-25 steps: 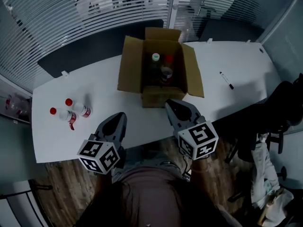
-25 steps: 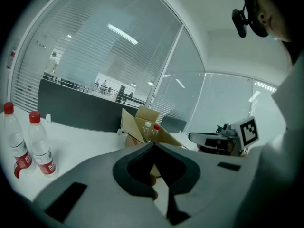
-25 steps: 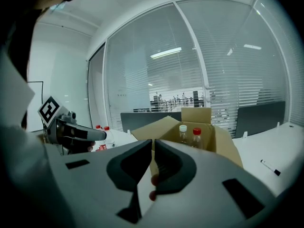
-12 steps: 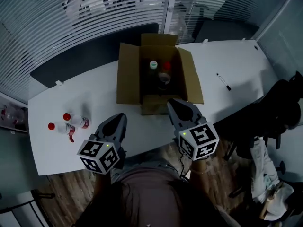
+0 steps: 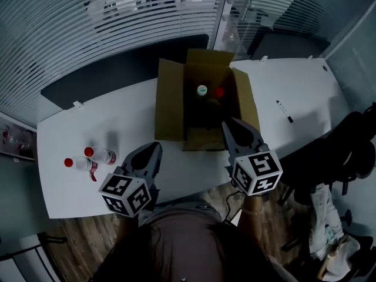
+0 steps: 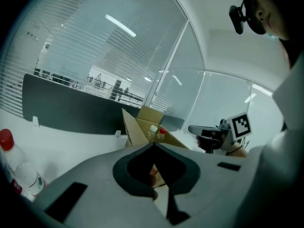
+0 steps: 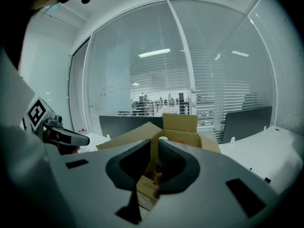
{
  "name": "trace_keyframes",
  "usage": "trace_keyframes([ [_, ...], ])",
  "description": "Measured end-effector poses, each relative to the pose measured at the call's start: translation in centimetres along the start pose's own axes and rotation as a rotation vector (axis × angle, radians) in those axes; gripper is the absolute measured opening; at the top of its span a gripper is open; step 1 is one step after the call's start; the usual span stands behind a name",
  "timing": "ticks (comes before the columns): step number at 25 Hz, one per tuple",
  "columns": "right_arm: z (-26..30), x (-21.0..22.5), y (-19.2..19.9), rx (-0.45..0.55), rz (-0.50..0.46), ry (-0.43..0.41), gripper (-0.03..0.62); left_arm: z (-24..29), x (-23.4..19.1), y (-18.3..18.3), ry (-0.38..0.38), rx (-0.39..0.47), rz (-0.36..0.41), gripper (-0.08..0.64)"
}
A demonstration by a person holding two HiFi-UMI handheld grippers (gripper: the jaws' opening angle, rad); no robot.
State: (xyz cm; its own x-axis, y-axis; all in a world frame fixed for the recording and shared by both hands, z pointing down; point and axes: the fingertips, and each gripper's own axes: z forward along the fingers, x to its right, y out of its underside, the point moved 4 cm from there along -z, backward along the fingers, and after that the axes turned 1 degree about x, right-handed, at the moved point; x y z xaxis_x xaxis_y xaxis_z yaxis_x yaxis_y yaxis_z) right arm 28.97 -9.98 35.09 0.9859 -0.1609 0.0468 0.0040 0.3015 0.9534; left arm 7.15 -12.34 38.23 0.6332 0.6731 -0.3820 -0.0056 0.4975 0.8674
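Edging closer to the cardboard box (image 5: 170, 101), right gripper (image 5: 229, 126) has advanced

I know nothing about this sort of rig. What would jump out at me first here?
An open cardboard box sits in the middle of the white table, with a white-capped bottle and a red-capped bottle inside. Nearest the camera, the left gripper and right gripper, each bearing a cube of square markers, point toward it, empty. Two more bottles are at the table's left end.
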Motion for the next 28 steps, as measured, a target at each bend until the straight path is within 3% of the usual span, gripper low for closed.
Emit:
trace_keyframes([
  [16,6.2,1.9,-2.3,-0.036,-0.037,0.041,0.043,-0.2,-4.7,-2.0,-0.056,0.003,-0.031,0.008],
  [28,10.1,4.6,-1.0,-0.154,-0.088,0.097,0.114,1.1,-6.6,-1.9,-0.058,-0.026,-0.048,0.008],
])
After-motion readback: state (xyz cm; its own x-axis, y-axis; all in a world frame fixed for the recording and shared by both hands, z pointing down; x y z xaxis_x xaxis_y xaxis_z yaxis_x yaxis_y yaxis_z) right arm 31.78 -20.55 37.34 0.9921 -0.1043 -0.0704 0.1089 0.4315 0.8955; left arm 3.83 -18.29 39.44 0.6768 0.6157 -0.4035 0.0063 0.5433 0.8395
